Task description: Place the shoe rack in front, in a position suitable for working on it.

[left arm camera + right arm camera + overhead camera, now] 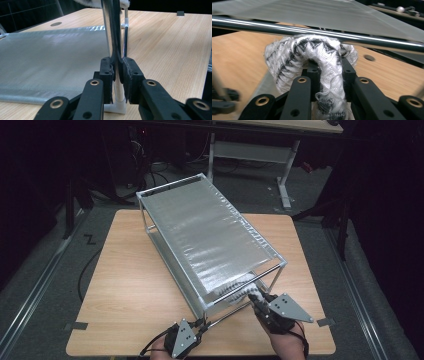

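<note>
The left gripper [199, 329] sits at the near corner of the metal rack [210, 237], and in the left gripper view its jaws are clamped together on the rack's upright corner post [115, 37], the pads pressing the shiny tube from both sides just above the white plastic foot [117, 108] that rests on the wooden table [170, 50]. To the left of those jaws the rack's lower silver mesh shelf [50, 60] stretches away flat and low. The right gripper [256, 301] is at the rack's near open end, to the right of the left one, with a grey three-cornered plate on its top and the person's hand [289, 345] behind it. Its jaws are closed on a white and black knitted cloth [312, 60] (the weave shows a zigzag pattern), which bulges up between and above the pads and trails down toward the camera. Just beyond the jaw tips a horizontal chrome bar [317, 31] of the rack crosses, with the cloth touching or nearly touching its underside; I cannot tell which. Above that bar lies the upper mesh shelf [332, 15]. In the high view the cloth [244, 287] lies partly under the upper shelf's near edge, just ahead of the right jaws.
</note>
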Demonstrator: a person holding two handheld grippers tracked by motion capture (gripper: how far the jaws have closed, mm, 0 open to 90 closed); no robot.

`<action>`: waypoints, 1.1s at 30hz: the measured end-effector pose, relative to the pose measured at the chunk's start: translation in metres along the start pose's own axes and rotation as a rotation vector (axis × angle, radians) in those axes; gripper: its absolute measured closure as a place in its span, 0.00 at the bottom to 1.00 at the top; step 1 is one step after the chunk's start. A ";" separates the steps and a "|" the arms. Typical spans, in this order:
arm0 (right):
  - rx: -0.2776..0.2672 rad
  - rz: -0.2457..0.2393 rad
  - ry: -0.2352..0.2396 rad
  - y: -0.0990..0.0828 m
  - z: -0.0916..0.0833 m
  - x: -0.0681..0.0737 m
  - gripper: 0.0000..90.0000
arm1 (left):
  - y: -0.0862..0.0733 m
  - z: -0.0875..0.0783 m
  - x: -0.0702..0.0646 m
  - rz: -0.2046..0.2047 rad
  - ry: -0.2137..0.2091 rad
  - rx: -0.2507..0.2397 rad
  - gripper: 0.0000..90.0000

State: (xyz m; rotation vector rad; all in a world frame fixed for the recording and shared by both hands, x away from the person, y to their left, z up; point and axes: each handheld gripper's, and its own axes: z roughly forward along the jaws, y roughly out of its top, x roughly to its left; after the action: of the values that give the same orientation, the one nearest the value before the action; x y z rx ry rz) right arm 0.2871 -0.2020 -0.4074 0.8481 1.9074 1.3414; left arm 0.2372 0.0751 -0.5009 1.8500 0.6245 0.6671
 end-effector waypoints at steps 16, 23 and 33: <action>0.012 0.138 -0.184 -0.014 -0.005 -0.066 0.85 | -0.001 -0.001 0.000 0.001 0.002 -0.002 0.88; 0.002 0.113 -0.154 -0.009 -0.007 -0.054 0.85 | -0.001 -0.002 0.000 -0.003 0.000 0.001 0.88; -0.004 0.052 0.004 0.001 -0.003 -0.007 0.84 | -0.001 -0.002 0.001 -0.001 0.001 0.001 0.88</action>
State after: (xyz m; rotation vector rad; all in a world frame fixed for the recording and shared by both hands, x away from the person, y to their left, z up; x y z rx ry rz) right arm 0.2887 -0.2087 -0.4048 0.8999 1.8970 1.3775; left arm 0.2363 0.0771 -0.5010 1.8500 0.6263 0.6670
